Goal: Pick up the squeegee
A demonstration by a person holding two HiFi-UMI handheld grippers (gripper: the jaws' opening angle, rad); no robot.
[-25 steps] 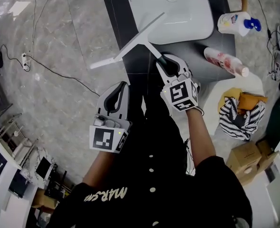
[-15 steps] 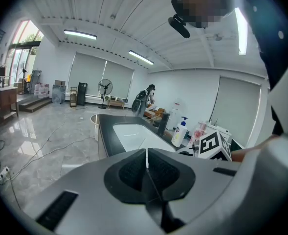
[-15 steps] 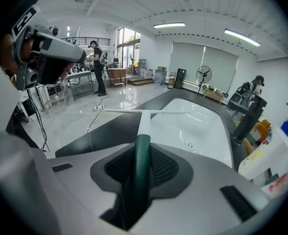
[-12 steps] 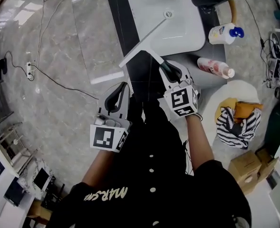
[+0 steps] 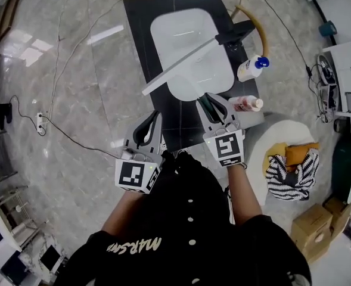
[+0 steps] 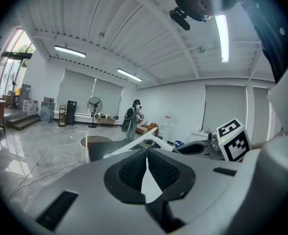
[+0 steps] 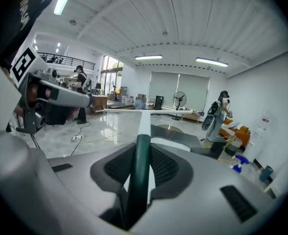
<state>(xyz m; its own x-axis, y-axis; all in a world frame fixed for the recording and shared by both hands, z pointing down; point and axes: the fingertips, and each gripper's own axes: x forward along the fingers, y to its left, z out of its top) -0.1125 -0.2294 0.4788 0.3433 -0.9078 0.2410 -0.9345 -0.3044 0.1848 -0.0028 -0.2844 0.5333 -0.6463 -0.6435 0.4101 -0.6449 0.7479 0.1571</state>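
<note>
The left gripper [image 5: 153, 121] was clenched on nothing, its pads meeting tip to tip, which only its own view showed. At its 1 o'clock the head view showed the squeegee [image 5: 178, 66] across the white sink [image 5: 190, 25], blade slanting from 8 to 2 o'clock. The right gripper [image 5: 213, 104] grasped its dark green handle, its jaws having just closed further; that clamp was plain only in the right gripper view.

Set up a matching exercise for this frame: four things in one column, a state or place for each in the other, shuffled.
1 squeegee
2 left gripper
3 pump bottle
4 basin

A shut, empty
B white, sunk in the dark counter
C blue-topped, beside the basin
D handle clamped in the right gripper

Pairs: 1-D, 2-A, 3-C, 4-B. The right gripper's jaws have just been closing on that handle.
</note>
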